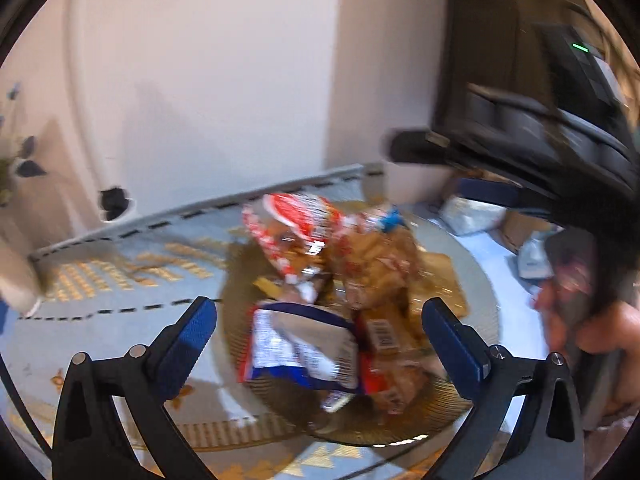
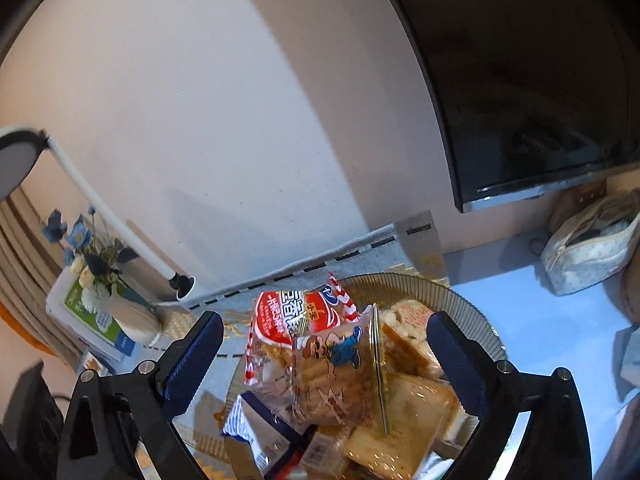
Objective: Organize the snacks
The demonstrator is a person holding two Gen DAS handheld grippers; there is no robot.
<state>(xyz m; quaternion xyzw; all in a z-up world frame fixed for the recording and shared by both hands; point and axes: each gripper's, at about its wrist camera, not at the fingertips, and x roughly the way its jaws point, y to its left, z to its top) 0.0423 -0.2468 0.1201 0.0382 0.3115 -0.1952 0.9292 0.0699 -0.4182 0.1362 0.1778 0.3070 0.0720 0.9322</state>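
- Left wrist view: my left tongs (image 1: 319,336) are spread wide, released, gripping nothing, both blue pads (image 1: 191,338) hanging above the snack pile.
- Beneath them sits the ribbed glass plate (image 1: 486,320) on the patterned mat (image 1: 120,280), heaped with snacks: a blue-and-white packet (image 1: 296,350) nearest me, a red-and-white packet (image 1: 298,220) at the far side, brown packets (image 1: 380,264) between.
- Everything here is blurred; on the right, my hand (image 1: 600,332) and the other dark tool (image 1: 500,152) show above the tabletop.
- Right wrist view: my right tongs (image 2: 325,354) are equally wide open, empty, angled down over the same plate (image 2: 472,304).
- The red-and-white packet (image 2: 280,320) and a clear cartoon-printed packet (image 2: 336,364) stand up between the pads, touching neither.
- Flowers in a vase (image 2: 120,304) stand at left, a white pouch (image 2: 588,248) at right.
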